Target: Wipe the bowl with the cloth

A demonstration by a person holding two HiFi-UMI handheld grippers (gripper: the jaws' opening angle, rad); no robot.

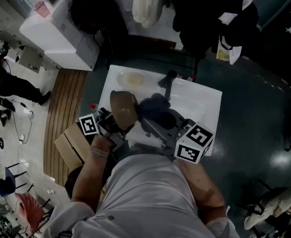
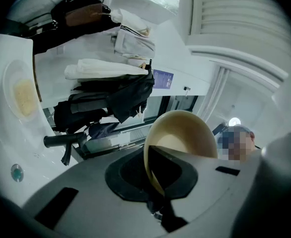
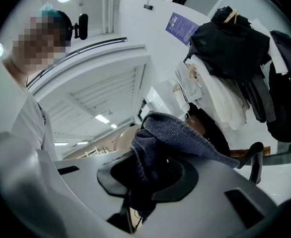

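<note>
Tan bowl (image 1: 121,107) comes nearest, tipped up on edge, its rim pinched between the jaws of the left gripper (image 2: 155,182). Just right of it, the right gripper (image 3: 135,192) is clamped on a bunched dark blue knitted cloth (image 3: 170,138), which sits close against the bowl in the head view; I cannot tell whether it reaches inside. Both hang above a white sink (image 1: 205,103). Farther off stands a black tap (image 1: 168,83). At the sink's far left, an oval dish (image 1: 120,76) holds a yellowish piece (image 1: 134,79).
</note>
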